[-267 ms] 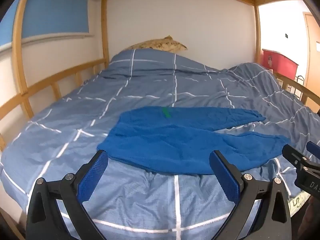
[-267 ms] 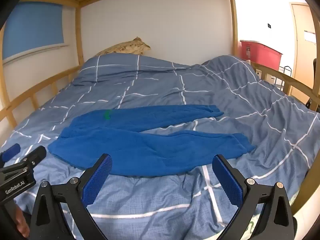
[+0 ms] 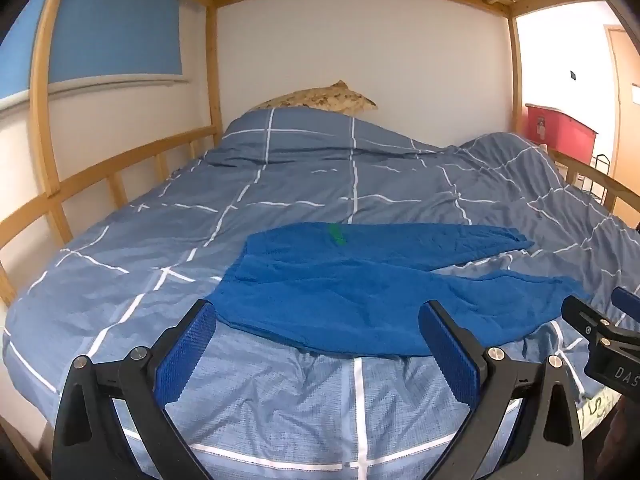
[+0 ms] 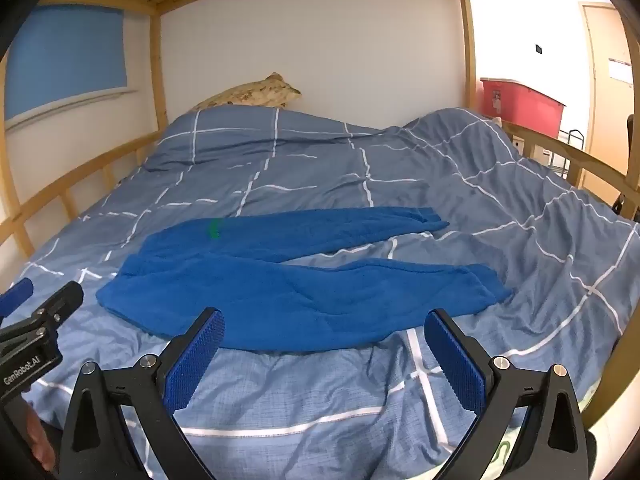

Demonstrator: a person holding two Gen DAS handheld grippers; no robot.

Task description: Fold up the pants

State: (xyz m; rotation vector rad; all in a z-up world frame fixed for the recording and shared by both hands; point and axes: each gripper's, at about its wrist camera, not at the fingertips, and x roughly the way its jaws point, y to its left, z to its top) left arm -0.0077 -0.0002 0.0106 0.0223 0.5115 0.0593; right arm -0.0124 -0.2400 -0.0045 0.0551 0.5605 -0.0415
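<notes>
Nearest, low in each wrist view: left gripper (image 3: 317, 309) and right gripper (image 4: 324, 315), both with jaws spread wide, holding nothing, hovering above the duvet (image 3: 280, 392) just short of the near edge of the pants (image 3: 360, 296). Easy to go wrong already at this point: soft, wrinkled duvet directly under the cloth, so likely to pinch cover together with pants if closing too deep, and then to drag the bedding up with the fold. Better to take only the thick blue edge. Just beyond, lying flat across the bed, waistband (image 3: 240, 276) toward the left, two legs running to the right in a narrow V, near leg (image 4: 420, 288) apart from far leg (image 4: 360, 224), with a strip of duvet between. Risk here of an uneven fold: if lifting the near leg at two points not level, or pulling one side faster, probably landing crooked on the far leg, with ends not matching. Also fleecy, heavy-looking fabric, so possibly sagging in the middle between the two grips and bunching when laid down. Small green mark (image 3: 337, 235) on the far side near the waist, maybe a label; cannot tell. Farther back, raised hump of duvet on the right, sloping toward the leg ends; possible to push wrinkles under the pants when reaching over. Farthest, pillow (image 3: 320, 100) at the wall and wooden rail (image 3: 100, 176) at the left, well apart, no likely trouble from these.
</notes>
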